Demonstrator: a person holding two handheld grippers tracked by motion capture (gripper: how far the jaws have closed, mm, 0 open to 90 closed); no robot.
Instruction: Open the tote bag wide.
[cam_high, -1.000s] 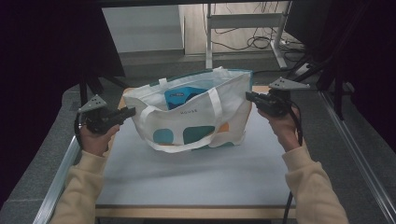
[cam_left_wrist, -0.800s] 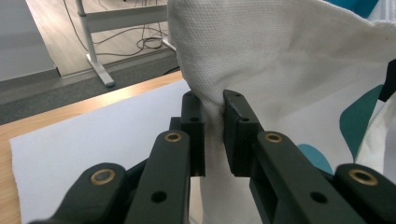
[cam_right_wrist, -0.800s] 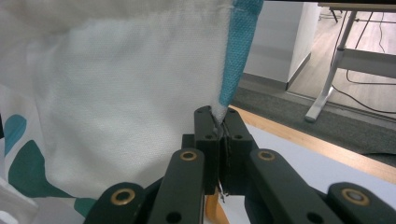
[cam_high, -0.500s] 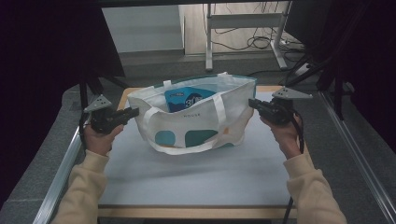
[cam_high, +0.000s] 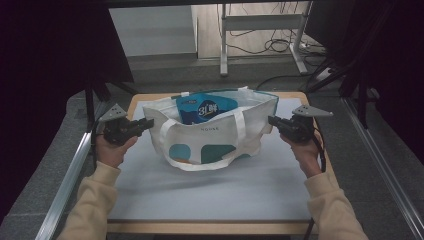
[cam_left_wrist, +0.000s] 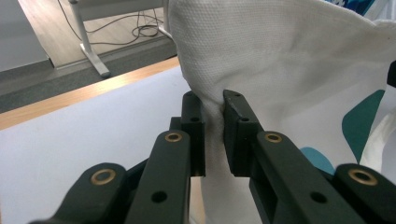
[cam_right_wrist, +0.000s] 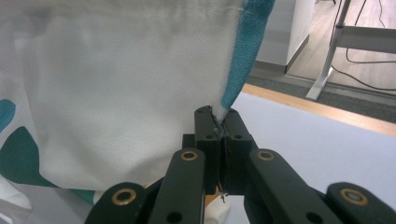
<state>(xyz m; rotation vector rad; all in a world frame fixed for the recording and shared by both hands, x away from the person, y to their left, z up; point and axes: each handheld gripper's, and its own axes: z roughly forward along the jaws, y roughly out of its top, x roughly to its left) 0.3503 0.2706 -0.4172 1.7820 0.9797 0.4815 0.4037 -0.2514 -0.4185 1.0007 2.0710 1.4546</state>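
You are holding a white bag (cam_high: 210, 135) upright on the pale mat (cam_high: 210, 185) of the table, one gripper at each end. Your left gripper (cam_high: 145, 123) is pinching the bag's left side seam: in the left gripper view the jaws are clamping a fold of white cloth (cam_left_wrist: 212, 116) between them. Your right gripper (cam_high: 272, 120) is clenching the opposite edge, jaws nearly closed on the teal-trimmed corner (cam_right_wrist: 224, 105) (seen in the right gripper view). A blue packet (cam_high: 205, 108) is standing inside the open mouth. The bag's looped handle (cam_high: 200, 162) is hanging down its front, touching the mat. The wooden table edge (cam_high: 150, 97) is showing behind the bag.
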